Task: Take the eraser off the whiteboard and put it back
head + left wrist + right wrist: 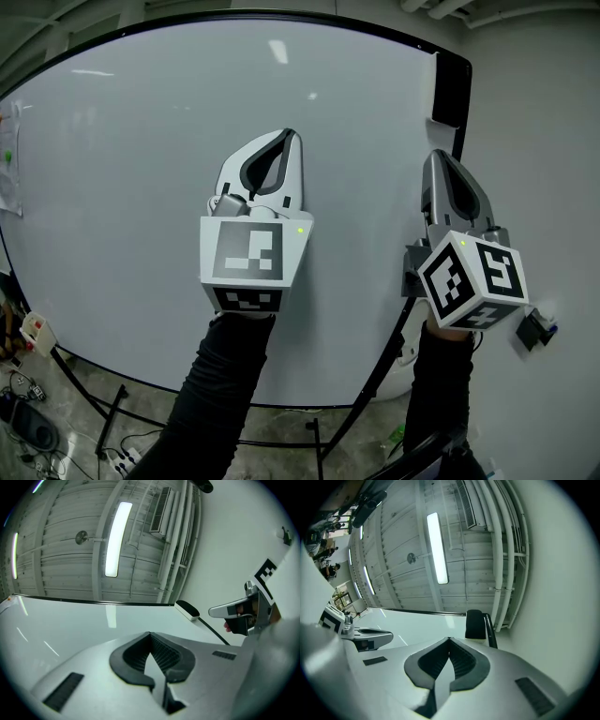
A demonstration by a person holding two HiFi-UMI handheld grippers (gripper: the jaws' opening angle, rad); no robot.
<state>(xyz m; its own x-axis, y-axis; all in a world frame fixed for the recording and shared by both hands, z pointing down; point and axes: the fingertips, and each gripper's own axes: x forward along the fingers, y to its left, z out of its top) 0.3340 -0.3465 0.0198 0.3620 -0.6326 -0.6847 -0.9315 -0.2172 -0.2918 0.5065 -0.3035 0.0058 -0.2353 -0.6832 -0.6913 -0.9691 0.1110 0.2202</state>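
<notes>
Right now your left gripper (288, 141) is raised in front of the middle of the whiteboard (131, 150), with your dark-sleeved forearm reaching up from below and the jaws pressed together on nothing. Your right gripper (439, 159) is held up the same way at the whiteboard's right edge, its jaws likewise closed and empty. The black eraser (451, 89) sits at the whiteboard's top right corner, above that gripper's tip and apart from it.
</notes>
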